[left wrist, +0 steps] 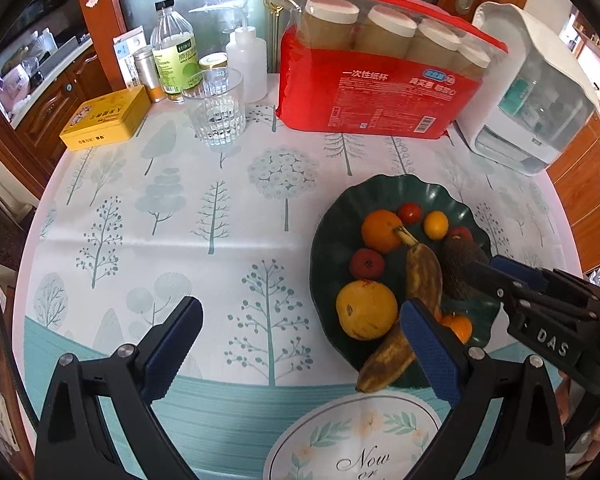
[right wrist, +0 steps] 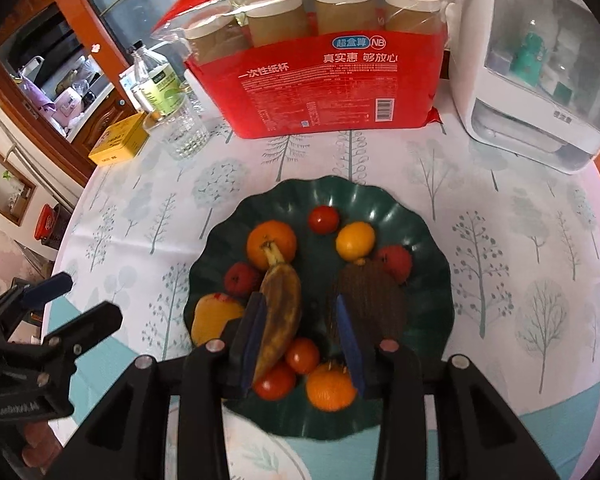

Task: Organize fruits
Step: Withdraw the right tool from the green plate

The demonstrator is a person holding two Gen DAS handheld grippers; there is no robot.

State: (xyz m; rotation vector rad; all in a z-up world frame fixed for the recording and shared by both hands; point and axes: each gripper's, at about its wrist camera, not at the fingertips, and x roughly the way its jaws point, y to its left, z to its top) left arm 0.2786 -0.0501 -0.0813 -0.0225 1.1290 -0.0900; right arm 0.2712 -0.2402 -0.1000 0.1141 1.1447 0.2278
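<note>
Hovering the right hand-held gripper (right wrist: 302,334) over the green plate (right wrist: 428,276), pads parted a little with nothing pinched between them. The brown banana (right wrist: 280,312) lies against the inside of the left pad; I can't confirm contact pressure, so I treat it as not gripped. The fuzzy brown fruit (right wrist: 376,300) sits just beyond the right pad.

The left hand-held gripper (left wrist: 300,344) is wide open and empty over the worktop (left wrist: 180,240), just left of the plate, one pad overlapping the banana's lower end in its own view.

All the fruit I can see is on the plate: orange (right wrist: 272,244) under the banana stem, small red fruit (right wrist: 242,278), yellow pear-like fruit (right wrist: 214,316) at the left rim, cherry tomatoes (right wrist: 302,354) and a small orange (right wrist: 330,386) at the near rim, another tomato (right wrist: 324,219) and a small yellow citrus (right wrist: 355,241) at the far side.

My read: the step is sorting or re-seating pieces on the plate, banana likely next.

How I'd do it:
- open a bit wider before descending, since the gap barely clears the banana
- straddle the banana mid-body, across its width, not at the stem
- close gently; the skin looks overripe and soft
- lift straight up, because the stem rests on the orange and a sideways drag would roll it
- keep the left one clear of the plate rim to avoid a tip
</note>
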